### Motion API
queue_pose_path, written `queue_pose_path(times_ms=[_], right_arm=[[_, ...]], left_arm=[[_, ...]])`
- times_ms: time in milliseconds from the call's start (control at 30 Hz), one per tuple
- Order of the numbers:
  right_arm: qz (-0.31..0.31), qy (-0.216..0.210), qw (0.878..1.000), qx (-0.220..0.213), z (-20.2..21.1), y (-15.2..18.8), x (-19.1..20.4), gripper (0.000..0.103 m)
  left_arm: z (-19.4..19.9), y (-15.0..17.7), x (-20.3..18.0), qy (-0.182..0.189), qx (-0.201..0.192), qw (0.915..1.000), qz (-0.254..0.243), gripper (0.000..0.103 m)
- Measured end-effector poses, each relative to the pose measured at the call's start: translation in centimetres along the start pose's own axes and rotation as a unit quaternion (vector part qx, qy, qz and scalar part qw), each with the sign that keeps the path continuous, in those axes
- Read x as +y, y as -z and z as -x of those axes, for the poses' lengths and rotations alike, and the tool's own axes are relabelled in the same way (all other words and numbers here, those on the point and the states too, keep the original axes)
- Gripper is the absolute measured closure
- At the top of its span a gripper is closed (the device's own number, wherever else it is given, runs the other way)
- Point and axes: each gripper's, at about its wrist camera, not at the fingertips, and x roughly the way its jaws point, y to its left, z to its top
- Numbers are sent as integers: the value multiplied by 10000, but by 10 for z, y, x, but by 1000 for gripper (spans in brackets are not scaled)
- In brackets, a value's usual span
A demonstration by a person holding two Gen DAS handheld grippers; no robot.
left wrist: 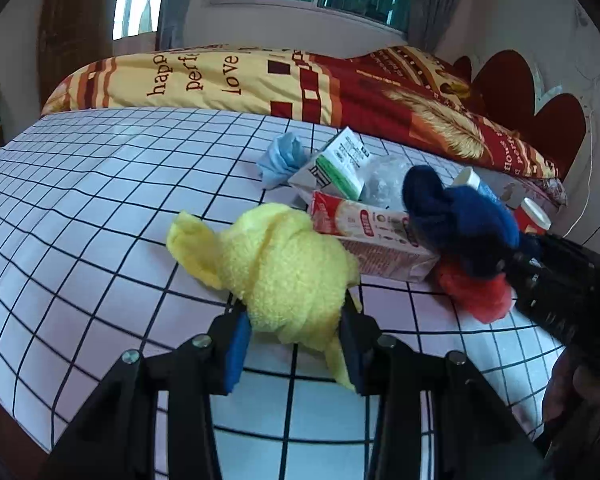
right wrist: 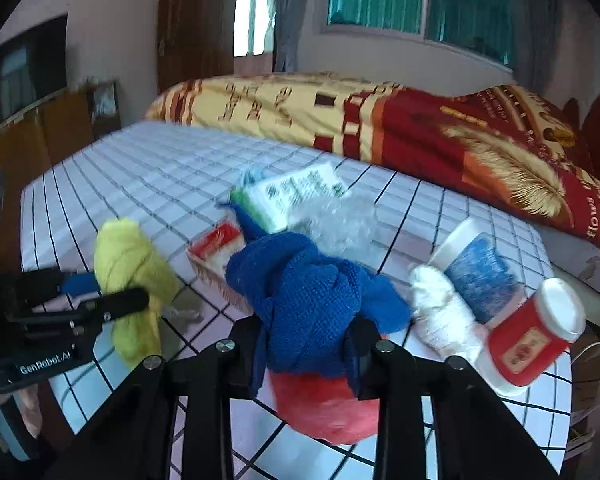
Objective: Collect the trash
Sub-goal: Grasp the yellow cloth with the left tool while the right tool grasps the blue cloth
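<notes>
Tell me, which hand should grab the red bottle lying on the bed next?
Probably right. The red bottle lies just beside the right gripper, though its fingers already squeeze the blue cloth. The left gripper holds the yellow cloth, farther away.

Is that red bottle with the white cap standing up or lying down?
Lying down: the red bottle rests tipped on its side on the bed.

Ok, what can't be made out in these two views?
- Red cloth: mostly under the blue cloth, right wrist view.
- Carton print: motion-blurred, right wrist view.
- Red-labelled bottle: mostly behind the blue cloth, left wrist view.
- Left gripper fingertips: sunk into the yellow cloth.
</notes>
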Motion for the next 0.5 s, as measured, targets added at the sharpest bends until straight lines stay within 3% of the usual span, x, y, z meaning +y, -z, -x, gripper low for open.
queue_pose_path(times_ms=[267,500], right_arm=[[-282,206,9979,-547,58,-4,-24,71],[-498,398,9958,-660,101,16,-45,71]], left_arm=[[18,-5,-22,163,-232,9995,-111,61],[36,1,-45,283,-356,9986,-268,61]])
